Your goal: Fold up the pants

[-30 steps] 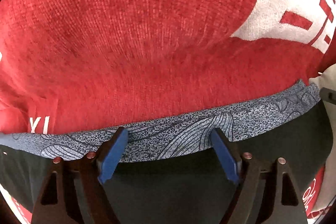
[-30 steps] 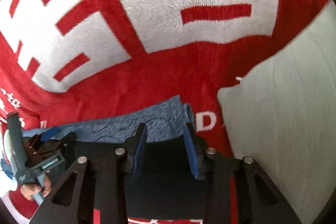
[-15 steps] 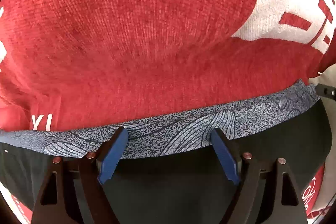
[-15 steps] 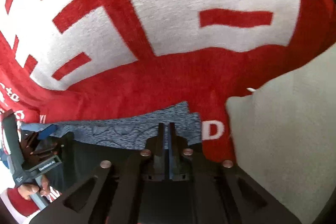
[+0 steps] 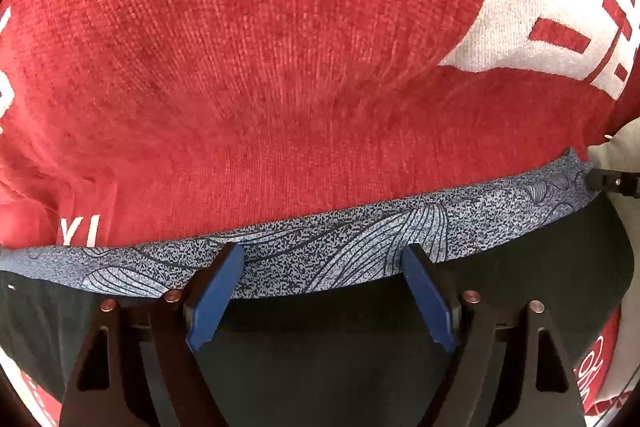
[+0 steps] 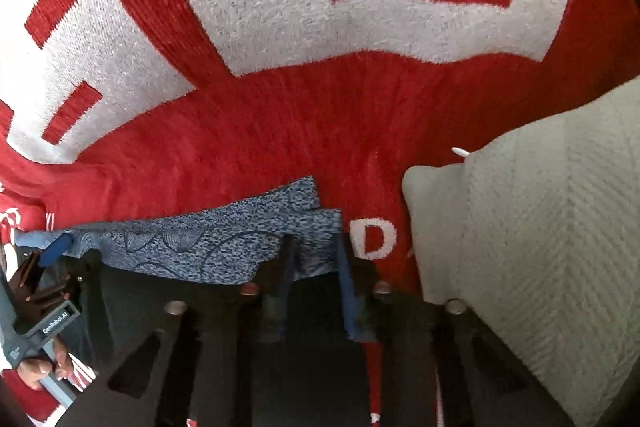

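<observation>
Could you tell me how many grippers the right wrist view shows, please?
2: the right gripper at bottom centre, over the patterned waistband; the left gripper at the far left edge.

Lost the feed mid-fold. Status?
Left gripper open at the pants' patterned waistband. Right gripper open at its corner. Pants flat on red blanket; white pillow alongside.

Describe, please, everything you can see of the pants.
The pants are black, with a blue-grey speckled waistband printed with thin dark curved lines. The fabric looks thin and stretchy. They lie flat on a red towel with white lettering. The left hand-held gripper is open at the waistband; the right hand-held gripper is open at its corner, beside a pale cushion.
</observation>
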A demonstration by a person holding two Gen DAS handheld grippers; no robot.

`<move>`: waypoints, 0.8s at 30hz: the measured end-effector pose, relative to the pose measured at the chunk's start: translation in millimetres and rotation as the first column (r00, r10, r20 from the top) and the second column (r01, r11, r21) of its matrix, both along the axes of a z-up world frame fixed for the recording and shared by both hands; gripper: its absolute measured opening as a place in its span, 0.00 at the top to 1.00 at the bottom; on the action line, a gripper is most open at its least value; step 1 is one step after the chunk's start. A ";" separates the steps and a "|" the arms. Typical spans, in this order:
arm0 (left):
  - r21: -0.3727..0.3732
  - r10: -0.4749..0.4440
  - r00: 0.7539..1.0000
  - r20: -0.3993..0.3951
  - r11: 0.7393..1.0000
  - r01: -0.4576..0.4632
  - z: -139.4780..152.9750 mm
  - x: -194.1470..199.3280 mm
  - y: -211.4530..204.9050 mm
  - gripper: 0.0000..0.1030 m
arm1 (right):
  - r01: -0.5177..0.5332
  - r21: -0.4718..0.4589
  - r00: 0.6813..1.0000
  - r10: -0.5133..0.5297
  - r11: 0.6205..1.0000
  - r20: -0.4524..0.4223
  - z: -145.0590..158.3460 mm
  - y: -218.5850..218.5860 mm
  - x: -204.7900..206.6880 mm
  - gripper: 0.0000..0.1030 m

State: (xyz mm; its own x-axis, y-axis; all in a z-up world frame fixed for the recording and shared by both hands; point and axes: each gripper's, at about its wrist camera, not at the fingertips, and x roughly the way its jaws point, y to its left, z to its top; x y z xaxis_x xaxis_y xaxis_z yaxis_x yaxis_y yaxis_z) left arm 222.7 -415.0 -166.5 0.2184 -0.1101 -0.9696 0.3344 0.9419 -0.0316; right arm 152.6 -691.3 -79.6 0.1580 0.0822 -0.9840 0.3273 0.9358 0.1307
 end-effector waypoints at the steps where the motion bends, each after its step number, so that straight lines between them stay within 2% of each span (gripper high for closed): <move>1: 0.000 0.000 1.000 0.001 1.000 0.000 -0.2 -0.2 0.5 0.20 | -0.001 0.014 1.000 0.001 1.000 0.014 2.5 -2.4 -1.2 0.94; 5: 0.003 0.001 1.000 0.001 1.000 -0.001 -1.9 -1.3 2.2 0.20 | -0.034 0.037 0.999 0.033 0.999 0.033 6.0 -1.7 -0.4 0.99; 8: 0.005 -0.004 1.000 0.002 1.000 0.004 -1.8 -1.7 1.3 0.20 | -0.025 -0.009 0.999 0.025 1.000 0.030 7.4 5.4 4.6 0.98; 9: 0.004 -0.005 1.000 0.003 1.000 0.005 -2.4 -2.1 1.3 0.20 | -0.013 -0.033 1.000 0.014 0.999 0.024 9.5 3.9 4.4 0.96; 12: 0.003 -0.003 1.000 0.007 1.000 0.003 -2.3 -3.0 0.8 0.20 | -0.008 -0.089 1.000 0.008 0.996 0.006 10.8 9.8 5.6 0.79; 14: 0.002 -0.002 1.000 0.010 1.000 0.002 -2.6 -4.0 1.3 0.20 | -0.012 -0.091 1.000 0.012 0.996 -0.002 9.9 9.7 7.7 0.78; 16: 0.000 -0.001 1.000 0.014 1.000 0.001 -3.4 -5.2 1.2 0.20 | -0.022 -0.087 1.000 0.021 0.996 -0.014 5.6 13.8 10.4 0.67; 17: 0.000 -0.002 1.000 0.016 1.000 0.002 -4.1 -6.1 1.1 0.20 | -0.036 -0.074 0.999 0.034 0.997 -0.029 1.9 16.3 13.2 0.66; 18: -0.001 -0.002 1.000 0.017 1.000 0.003 -4.3 -6.6 1.1 0.20 | -0.049 -0.043 0.998 0.047 0.998 -0.040 -2.2 17.0 15.2 0.66; 19: -0.002 -0.001 1.000 0.015 1.000 0.002 -4.0 -7.5 1.7 0.20 | -0.048 -0.018 0.998 0.048 0.999 -0.042 -4.3 16.7 16.3 0.74; 21: 0.001 0.005 1.000 0.006 1.000 -0.005 1.1 -7.9 3.6 0.20 | -0.037 -0.038 0.999 0.036 0.999 -0.014 2.7 15.1 15.4 0.91; 24: -0.027 0.000 0.999 0.051 1.000 0.001 21.0 -9.5 7.1 0.20 | -0.055 -0.036 0.996 0.057 0.998 0.066 26.3 16.1 17.7 0.92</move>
State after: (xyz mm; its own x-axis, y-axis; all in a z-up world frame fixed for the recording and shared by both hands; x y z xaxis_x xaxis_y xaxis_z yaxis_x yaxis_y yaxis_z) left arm 213.2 -407.9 -145.5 0.2678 -0.1359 -0.9538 0.3370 0.9407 -0.0394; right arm 170.3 -675.3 -53.3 0.2199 0.0592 -0.9737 0.2656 0.9568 0.1182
